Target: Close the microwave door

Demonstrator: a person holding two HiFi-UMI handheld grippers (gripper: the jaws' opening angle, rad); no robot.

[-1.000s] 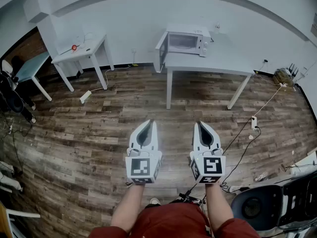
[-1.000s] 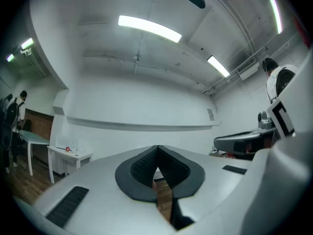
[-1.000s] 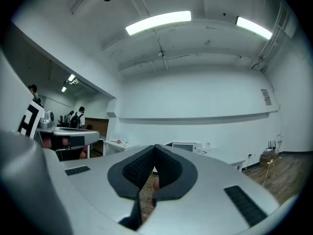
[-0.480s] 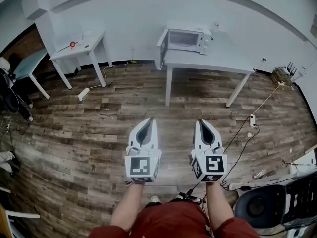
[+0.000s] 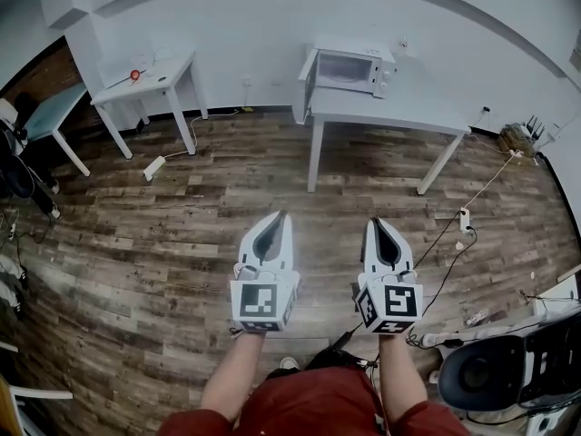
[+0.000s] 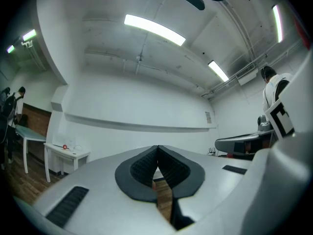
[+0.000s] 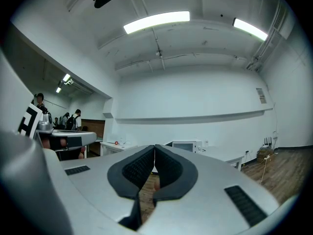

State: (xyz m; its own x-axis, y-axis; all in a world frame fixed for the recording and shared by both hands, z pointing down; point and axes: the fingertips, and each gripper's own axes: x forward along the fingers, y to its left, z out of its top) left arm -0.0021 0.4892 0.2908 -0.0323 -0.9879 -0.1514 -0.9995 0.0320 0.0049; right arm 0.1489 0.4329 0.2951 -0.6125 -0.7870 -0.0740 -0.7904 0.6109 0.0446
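The microwave point(image 5: 349, 69) stands on the left end of a white table point(image 5: 399, 114), back to the white wall, with its door point(image 5: 309, 78) swung open off its left side. Any print on its control panel is too small to read. The only clear markings are the black-and-white square markers on the two gripper cubes.

Left of the microwave stands a smaller white table point(image 5: 154, 84) with a small red object point(image 5: 135, 74) on top. A white power strip point(image 5: 154, 168) lies on the wood floor point(image 5: 182, 234) between that table and the microwave. To the microwave's right, a cable runs over the floor to a second power strip point(image 5: 464, 222).

Well in front of the microwave, with only floorboards between, the left gripper point(image 5: 278, 216) and right gripper point(image 5: 373, 222) are held side by side, pointing toward it. Both have their jaws clenched tip to tip, with nothing between them.
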